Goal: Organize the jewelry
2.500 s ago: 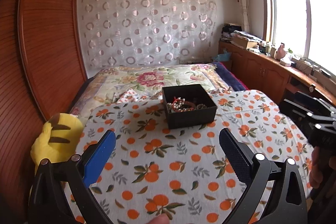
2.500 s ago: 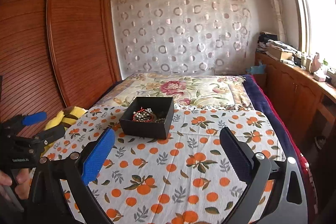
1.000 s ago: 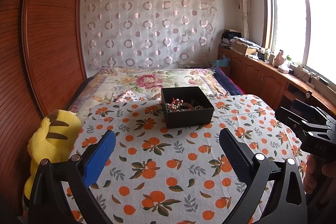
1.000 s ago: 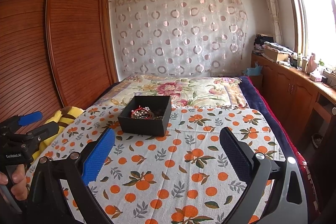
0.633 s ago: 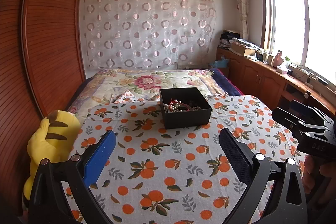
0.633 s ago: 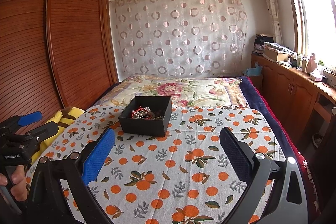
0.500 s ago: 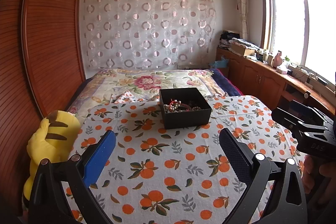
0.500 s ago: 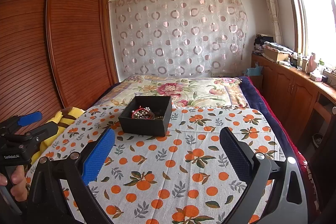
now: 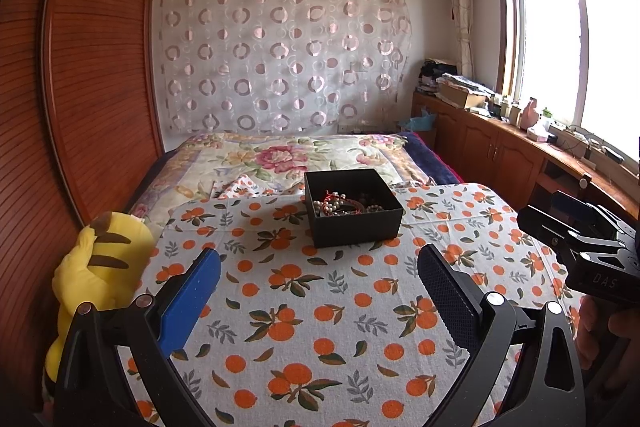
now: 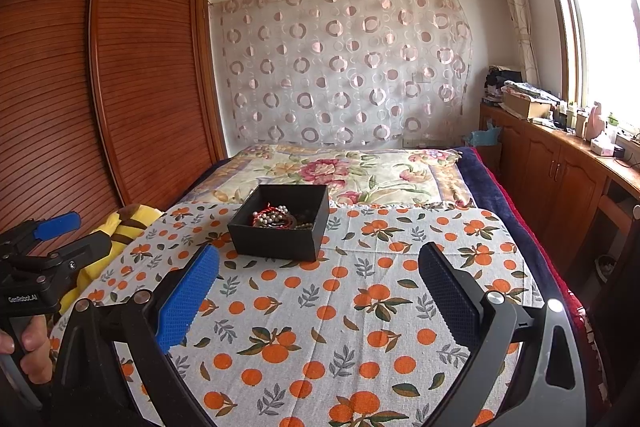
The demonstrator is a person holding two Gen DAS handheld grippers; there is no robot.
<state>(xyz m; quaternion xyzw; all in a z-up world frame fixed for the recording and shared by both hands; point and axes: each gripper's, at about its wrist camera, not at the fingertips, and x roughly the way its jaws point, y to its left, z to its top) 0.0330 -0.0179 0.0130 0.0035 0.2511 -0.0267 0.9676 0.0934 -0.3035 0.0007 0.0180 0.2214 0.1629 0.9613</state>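
A black open box (image 9: 354,211) stands on the orange-print cloth (image 9: 320,307) at its far side. Inside lies a tangle of pearl and red bead jewelry (image 9: 340,205). The box also shows in the right wrist view (image 10: 282,227) with the jewelry (image 10: 276,218) in it. My left gripper (image 9: 318,267) is open and empty, held above the cloth well short of the box. My right gripper (image 10: 318,267) is open and empty, also short of the box. Each gripper shows at the edge of the other's view: the right (image 9: 588,247), the left (image 10: 40,259).
A yellow plush toy (image 9: 96,267) lies at the cloth's left edge. A floral bedspread (image 9: 288,157) stretches behind the box. A wooden wardrobe (image 10: 100,87) stands on the left, a cabinet counter with clutter (image 9: 520,143) on the right under the window.
Both grippers have drawn back and risen slightly from the cloth over the last seconds; in the last half second hardly anything moved. Both stay open and empty.
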